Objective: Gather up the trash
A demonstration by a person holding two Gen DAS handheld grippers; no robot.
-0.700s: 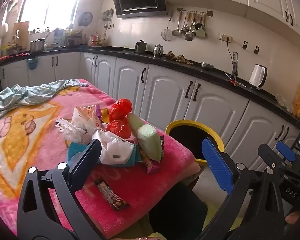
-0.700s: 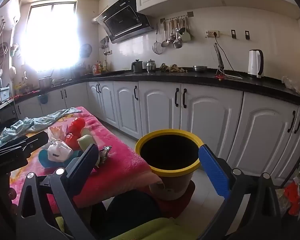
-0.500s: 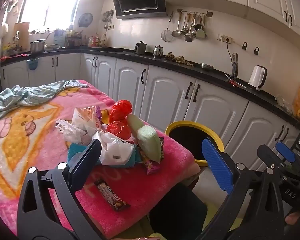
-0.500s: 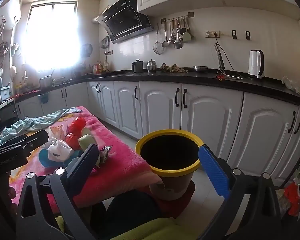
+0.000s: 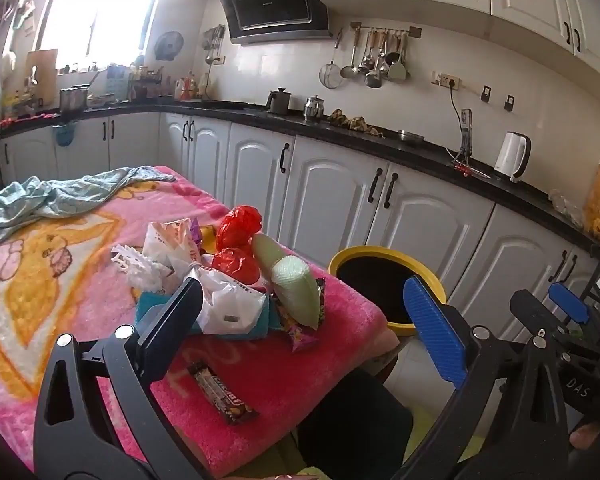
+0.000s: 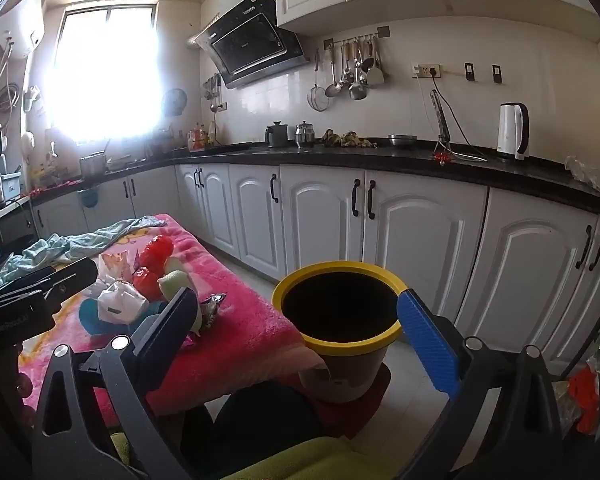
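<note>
A fuzzy pink blanket (image 5: 308, 364) covers the counter; crinkled glossy red plastic bags (image 5: 238, 220) and a shiny candy-bar wrapper (image 5: 224, 398) lie on it; the bin (image 6: 336, 346) has a smooth yellow plastic rim.

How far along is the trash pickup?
Nothing looks done: the bin shows only dark inside. Nothing in hand: left gripper and right gripper are open and empty. Left: the trash pile and the candy bar on the pink blanket.
</note>
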